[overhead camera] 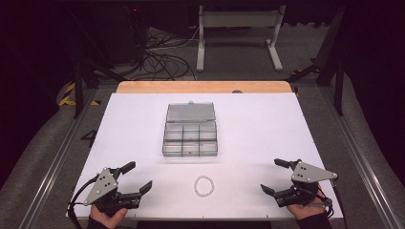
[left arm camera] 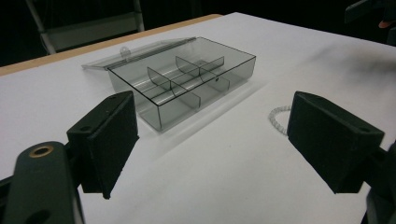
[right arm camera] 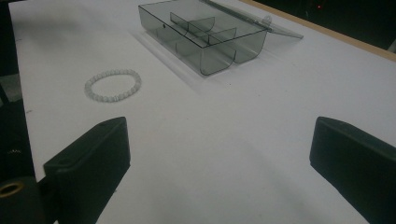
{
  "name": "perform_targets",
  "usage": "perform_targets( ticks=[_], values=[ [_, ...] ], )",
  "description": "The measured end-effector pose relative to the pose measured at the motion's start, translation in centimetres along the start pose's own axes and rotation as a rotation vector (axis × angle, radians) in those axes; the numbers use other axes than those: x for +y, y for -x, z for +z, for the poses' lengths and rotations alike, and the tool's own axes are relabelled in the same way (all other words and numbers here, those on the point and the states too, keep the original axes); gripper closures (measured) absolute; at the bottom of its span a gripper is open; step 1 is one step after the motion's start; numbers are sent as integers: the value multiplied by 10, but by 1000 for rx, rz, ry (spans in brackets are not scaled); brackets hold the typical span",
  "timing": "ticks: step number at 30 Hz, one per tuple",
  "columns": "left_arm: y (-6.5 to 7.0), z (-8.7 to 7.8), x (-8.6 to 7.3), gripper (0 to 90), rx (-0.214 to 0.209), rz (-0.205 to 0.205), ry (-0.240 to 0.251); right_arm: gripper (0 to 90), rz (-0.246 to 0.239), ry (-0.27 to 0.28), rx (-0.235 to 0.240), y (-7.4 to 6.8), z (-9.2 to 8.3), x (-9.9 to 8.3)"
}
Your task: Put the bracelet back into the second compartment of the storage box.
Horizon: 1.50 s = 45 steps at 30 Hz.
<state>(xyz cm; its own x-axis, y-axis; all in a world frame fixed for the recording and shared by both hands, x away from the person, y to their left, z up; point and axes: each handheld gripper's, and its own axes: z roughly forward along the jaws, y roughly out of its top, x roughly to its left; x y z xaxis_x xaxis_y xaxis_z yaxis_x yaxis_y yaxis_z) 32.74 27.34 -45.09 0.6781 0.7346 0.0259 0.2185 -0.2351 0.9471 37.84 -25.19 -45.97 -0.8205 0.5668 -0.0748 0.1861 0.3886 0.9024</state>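
Note:
A clear grey compartment box (overhead camera: 190, 137) lies in the middle of the white table with its lid (overhead camera: 190, 112) folded back flat. It appears again as the box (left arm camera: 182, 81) and the box (right arm camera: 203, 35); its compartments look empty. A pale bead bracelet (overhead camera: 204, 185) rests on the table in front of the box, also seen as the bracelet (right arm camera: 112, 84) and partly as the bracelet (left arm camera: 279, 119). My left gripper (overhead camera: 137, 177) sits at the front left, open with nothing between its jaws. My right gripper (overhead camera: 274, 176) sits at the front right, open and empty.
The white table top (overhead camera: 258, 124) ends in a wooden strip (overhead camera: 200, 87) at the far side. Beyond it stand a grey metal frame (overhead camera: 237, 33), loose cables (overhead camera: 157, 59) on the floor and dark stands. A hand holds each gripper at the near edge.

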Motion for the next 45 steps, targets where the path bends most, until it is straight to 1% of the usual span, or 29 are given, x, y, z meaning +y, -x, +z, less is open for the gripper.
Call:
perform_targets(
  ticks=[3,5,7,9,10,12,14,16,17,20,21,23,25,28,29,30,31,33,35,36,37,38,45],
  values=[
    [0,-1,0,167,0,-3,4,53,3,-2,3,0,1,0],
    [1,-1,0,167,2,1,2,30,-2,0,17,0,2,0],
    [1,0,1,168,4,13,-6,6,-6,3,29,-1,3,0],
    [2,0,1,168,5,18,-13,2,-13,3,30,-2,3,0],
    [3,0,2,168,7,29,-14,2,-11,5,31,-2,2,0],
    [4,0,2,167,8,26,-13,2,-11,10,31,-1,2,0],
    [4,0,2,167,10,39,-15,2,-8,3,30,-1,2,0],
    [4,0,3,167,9,37,-17,6,-7,0,31,-2,2,0],
    [3,-1,3,167,7,25,-13,9,-5,-2,31,-2,2,0],
    [2,-1,4,168,4,16,-15,12,0,2,40,-1,2,0],
    [1,-1,4,174,10,21,-19,12,9,7,43,-1,1,0],
    [0,-1,5,174,8,13,-29,12,11,6,43,-1,1,0],
    [-1,-1,6,173,7,16,-35,14,12,2,44,-1,2,-1],
    [0,0,9,175,-13,6,-49,15,10,1,52,-1,2,0],
    [0,0,9,179,-13,6,-49,15,10,1,52,-1,2,0],
    [-1,0,10,183,-13,22,-53,15,9,4,57,-2,2,0],
    [-2,2,13,186,-22,14,-68,15,6,0,58,-2,2,0],
    [-4,3,15,187,-29,8,-65,15,9,-2,59,-2,3,0],
    [-5,5,18,188,-48,-3,-70,15,9,-4,59,-2,4,0],
    [-5,6,20,188,-57,-3,-72,15,10,-6,63,-2,4,0],
    [-5,8,23,188,-64,8,-81,15,12,-6,66,-2,4,0],
    [-4,9,24,188,-72,0,-87,15,13,-5,68,-2,4,0],
    [-2,14,34,190,-90,12,-96,16,20,-6,71,-2,5,0]
  ],
)
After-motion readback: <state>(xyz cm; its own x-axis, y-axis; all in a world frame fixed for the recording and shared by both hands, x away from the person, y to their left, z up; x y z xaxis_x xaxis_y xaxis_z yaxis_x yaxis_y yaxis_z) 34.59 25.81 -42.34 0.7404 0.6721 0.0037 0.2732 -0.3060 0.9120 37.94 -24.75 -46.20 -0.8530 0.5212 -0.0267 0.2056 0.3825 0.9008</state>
